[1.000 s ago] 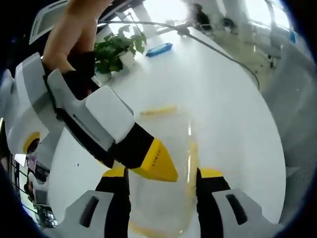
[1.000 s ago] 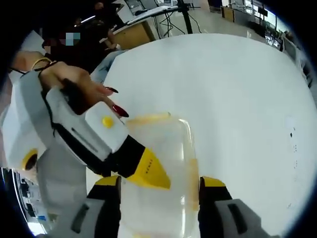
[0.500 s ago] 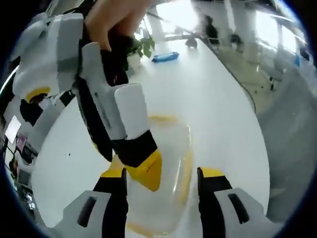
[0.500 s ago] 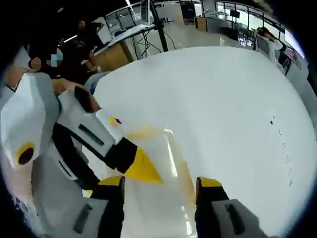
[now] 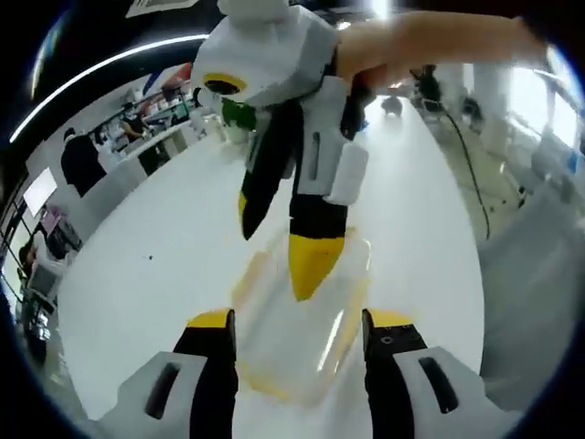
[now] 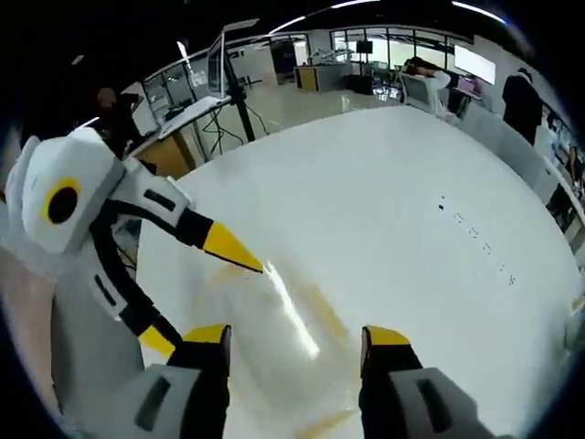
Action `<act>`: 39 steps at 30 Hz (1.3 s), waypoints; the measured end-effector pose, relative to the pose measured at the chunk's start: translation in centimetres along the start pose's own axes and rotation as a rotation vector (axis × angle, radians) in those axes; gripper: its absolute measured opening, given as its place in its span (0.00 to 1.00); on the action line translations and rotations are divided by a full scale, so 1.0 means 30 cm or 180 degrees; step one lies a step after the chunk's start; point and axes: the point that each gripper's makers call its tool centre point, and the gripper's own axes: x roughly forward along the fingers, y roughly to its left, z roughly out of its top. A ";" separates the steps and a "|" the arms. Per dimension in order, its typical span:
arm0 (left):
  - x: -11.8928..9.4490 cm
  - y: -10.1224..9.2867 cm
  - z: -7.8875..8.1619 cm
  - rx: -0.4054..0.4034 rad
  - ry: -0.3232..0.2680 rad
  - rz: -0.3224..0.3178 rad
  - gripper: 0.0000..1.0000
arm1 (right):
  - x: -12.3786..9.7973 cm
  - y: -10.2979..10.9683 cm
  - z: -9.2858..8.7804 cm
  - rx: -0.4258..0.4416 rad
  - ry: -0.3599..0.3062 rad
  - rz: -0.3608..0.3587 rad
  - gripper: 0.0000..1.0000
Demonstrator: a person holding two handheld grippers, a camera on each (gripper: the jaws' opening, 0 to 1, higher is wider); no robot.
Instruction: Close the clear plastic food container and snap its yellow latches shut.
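Note:
The clear plastic container lies on the white table with its lid on, yellow trim along its edges. My left gripper stands open, one jaw on either side of the container. From above, held by a hand, my right gripper reaches in, open, with one yellow fingertip down on the lid. In the right gripper view the container is a blur between the jaws of my right gripper. My left gripper enters there from the left, jaws spread.
The table edge runs down the right of the left gripper view, with floor beyond. Small black marks dot the table farther out. Desks, screens and people stand in the office behind.
Both hands have tilted, so both views look more toward the room. The right gripper has swung from the left side to above the container, its tip still on the lid.

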 end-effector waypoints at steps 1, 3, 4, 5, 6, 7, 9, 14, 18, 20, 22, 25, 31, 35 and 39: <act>-0.001 -0.002 -0.005 -0.0025 0.0002 -0.0004 0.53 | -0.009 0.006 -0.002 0.0066 -0.0057 -0.0006 0.56; -0.001 -0.012 -0.011 -0.0208 -0.0036 -0.0069 0.53 | -0.021 0.005 -0.011 0.0098 -0.0106 -0.0060 0.56; -0.001 -0.010 -0.012 -0.0269 -0.0055 -0.0062 0.53 | -0.026 0.004 -0.014 0.0090 -0.0124 -0.0089 0.56; -0.004 0.000 -0.017 -0.0283 -0.0057 -0.0026 0.53 | -0.032 -0.001 -0.022 0.0117 -0.0133 -0.0143 0.56; -0.007 0.005 -0.019 -0.0288 -0.0054 0.0011 0.51 | -0.035 -0.007 -0.026 0.0134 -0.0145 -0.0177 0.56; -0.011 0.018 -0.019 -0.0288 -0.0066 0.0082 0.49 | -0.039 -0.011 -0.030 0.0149 -0.0167 -0.0196 0.56; -0.020 0.033 -0.016 -0.0352 -0.0117 0.0148 0.47 | -0.045 -0.008 -0.028 0.0311 -0.0301 -0.0203 0.54; -0.039 0.076 -0.048 -0.0617 -0.0139 0.0253 0.44 | -0.056 -0.009 -0.080 0.0510 -0.0398 -0.0349 0.54; -0.044 0.090 -0.081 -0.0858 -0.0146 0.0288 0.44 | -0.059 -0.013 -0.127 0.0561 -0.0360 -0.0434 0.53; -0.042 0.078 -0.079 -0.1099 -0.0250 0.0193 0.46 | -0.064 -0.018 -0.145 0.0639 -0.0373 -0.0480 0.53; -0.042 0.086 -0.095 -0.1217 -0.0258 0.0206 0.47 | -0.071 -0.032 -0.158 0.0735 -0.0412 -0.0562 0.53; -0.038 0.085 -0.114 -0.1267 -0.0230 0.0215 0.46 | -0.074 -0.042 -0.177 0.0809 -0.0423 -0.0628 0.53; -0.030 0.086 -0.142 -0.1486 -0.0187 0.0219 0.47 | -0.070 -0.048 -0.225 0.0873 -0.0332 -0.0751 0.52; -0.027 0.097 -0.154 -0.1683 -0.0225 0.0225 0.47 | -0.068 -0.054 -0.242 0.1010 -0.0351 -0.0730 0.49; -0.023 0.110 -0.157 -0.1981 -0.0309 0.0216 0.45 | -0.060 -0.050 -0.247 0.1216 -0.0415 -0.0645 0.48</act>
